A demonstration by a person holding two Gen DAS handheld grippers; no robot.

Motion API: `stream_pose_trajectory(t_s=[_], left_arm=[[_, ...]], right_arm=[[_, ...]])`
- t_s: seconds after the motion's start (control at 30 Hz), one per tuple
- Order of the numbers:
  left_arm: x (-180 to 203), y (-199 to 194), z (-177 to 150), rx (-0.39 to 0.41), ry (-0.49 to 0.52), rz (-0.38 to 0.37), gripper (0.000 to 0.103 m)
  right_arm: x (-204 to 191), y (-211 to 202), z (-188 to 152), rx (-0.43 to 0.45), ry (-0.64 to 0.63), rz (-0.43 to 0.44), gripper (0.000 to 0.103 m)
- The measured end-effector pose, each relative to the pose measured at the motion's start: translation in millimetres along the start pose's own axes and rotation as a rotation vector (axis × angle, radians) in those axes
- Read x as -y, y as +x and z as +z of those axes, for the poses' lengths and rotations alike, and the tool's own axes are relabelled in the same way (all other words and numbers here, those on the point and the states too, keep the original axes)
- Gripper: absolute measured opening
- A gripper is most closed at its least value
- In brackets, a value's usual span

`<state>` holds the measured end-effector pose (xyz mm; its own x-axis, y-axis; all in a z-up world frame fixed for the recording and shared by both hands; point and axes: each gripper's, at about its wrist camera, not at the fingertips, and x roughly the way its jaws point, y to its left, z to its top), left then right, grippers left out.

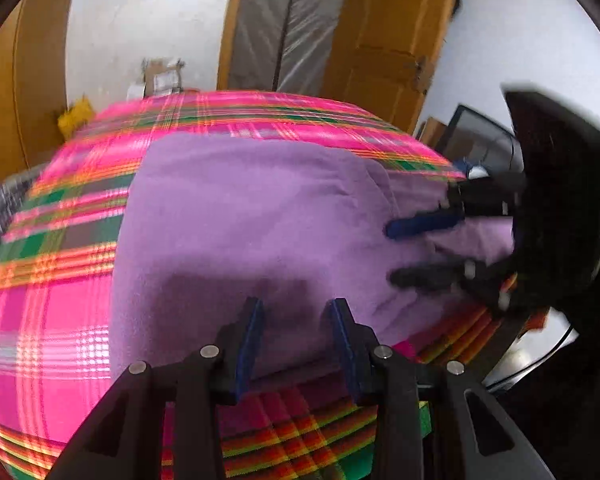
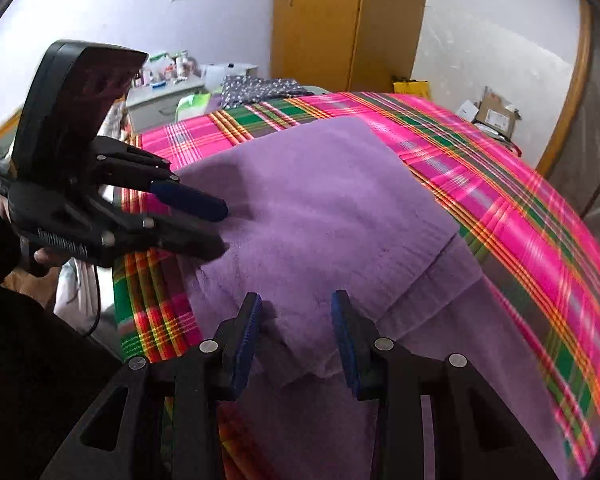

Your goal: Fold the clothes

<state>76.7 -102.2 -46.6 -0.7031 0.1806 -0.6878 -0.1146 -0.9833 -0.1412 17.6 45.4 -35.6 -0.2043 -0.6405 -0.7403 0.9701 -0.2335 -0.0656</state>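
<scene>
- A bedroom: a bed under a bright pink, green and orange plaid bedspread (image 2: 500, 184) fills both views, with a yellow wooden wardrobe (image 2: 320, 20) at twelve o'clock in the right wrist view and pale walls around it.
- The task's thing, a purple fleece garment (image 2: 320, 200), lies spread on the bedspread at the centre, an upper layer already doubled over a lower one whose edge shows toward four o'clock, so I judge one fold is made.
- The left gripper (image 2: 224, 228) comes in from nine o'clock in the right wrist view, jaws parted, fingertips at the fleece's near edge; nothing is clamped between them, which suits smoothing or lining up the next fold.
- The right gripper (image 2: 296, 328) hovers over the fold at six o'clock, released, with cloth beneath the gap but not pinched.
- Containers: an open cardboard box (image 2: 496, 116) sits on the floor at two o'clock beyond the bed; its contents are too small to tell.
- A grey cabinet (image 2: 160, 100) at ten o'clock carries bottles and clutter on top.
</scene>
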Motion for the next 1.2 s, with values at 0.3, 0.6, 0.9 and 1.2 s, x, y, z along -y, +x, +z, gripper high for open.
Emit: stream_pose_trajectory(t_s=[0.3, 0.6, 0.9, 1.2], left_arm=[[-3, -5, -4, 0.004, -0.006, -0.019, 0.037], [-51, -28, 48, 0.084, -0.118, -0.012, 0.037], [-119, 64, 115, -0.089, -0.255, -0.039, 0.036], [-121, 56, 113, -0.084, -0.262, -0.026, 0.034]], right_arm=[[64, 15, 49, 0.078, 0.289, 0.003, 0.037], [89, 38, 40, 0.042, 0.473, 0.041, 0.029], [80, 18, 14, 0.074, 0.527, 0.072, 0.029], [80, 9, 9, 0.089, 0.510, 0.068, 0.030]])
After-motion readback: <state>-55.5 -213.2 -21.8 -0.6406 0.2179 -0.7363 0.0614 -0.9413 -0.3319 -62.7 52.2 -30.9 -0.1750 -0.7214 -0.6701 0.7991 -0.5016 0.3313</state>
